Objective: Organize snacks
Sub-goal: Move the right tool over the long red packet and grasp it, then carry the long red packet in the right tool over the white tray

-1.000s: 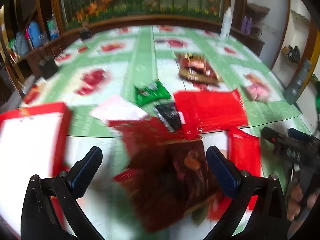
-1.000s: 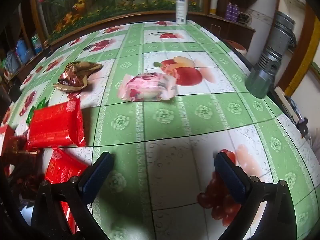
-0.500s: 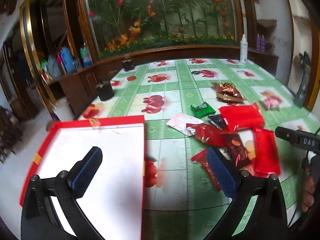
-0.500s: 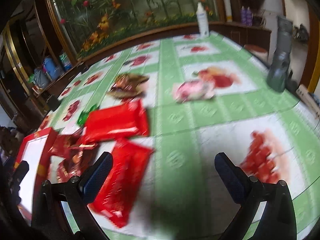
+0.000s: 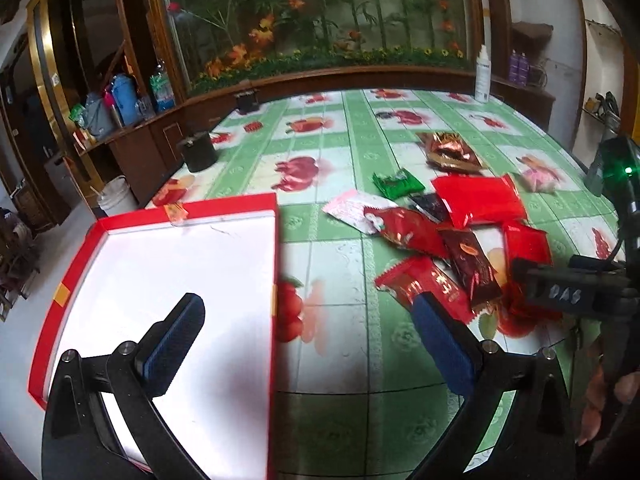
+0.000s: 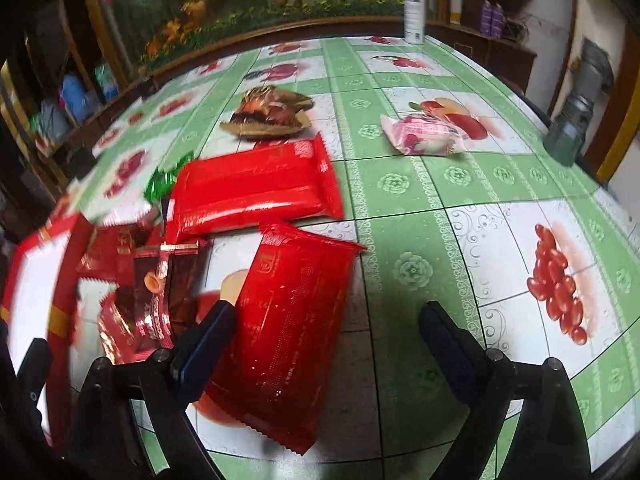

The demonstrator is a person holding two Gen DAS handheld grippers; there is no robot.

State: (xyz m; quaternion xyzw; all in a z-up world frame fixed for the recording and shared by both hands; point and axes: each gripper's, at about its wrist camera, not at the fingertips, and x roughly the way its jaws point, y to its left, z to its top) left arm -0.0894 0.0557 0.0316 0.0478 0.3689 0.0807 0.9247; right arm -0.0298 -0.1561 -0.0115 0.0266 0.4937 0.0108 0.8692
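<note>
Home: floral tablecloth (image 5: 360, 148), cluttered shelves (image 5: 116, 108)

A white spray bottle (image 6: 414, 12) stands at the far edge of the green fruit-print tablecloth (image 6: 416, 200), a dark round container (image 5: 198, 151) sits near its far left edge, and a grey canister (image 6: 576, 120) stands at the right.

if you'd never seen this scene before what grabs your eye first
First, the heap of red snack packets: a big red packet lies right before the open right gripper, with a wider red packet just beyond it. In the left wrist view, a large red-rimmed tray with a bare white floor sits at the table's near left, under the open left gripper. A lone pink packet lies apart on the green fruit-print tablecloth.
</note>
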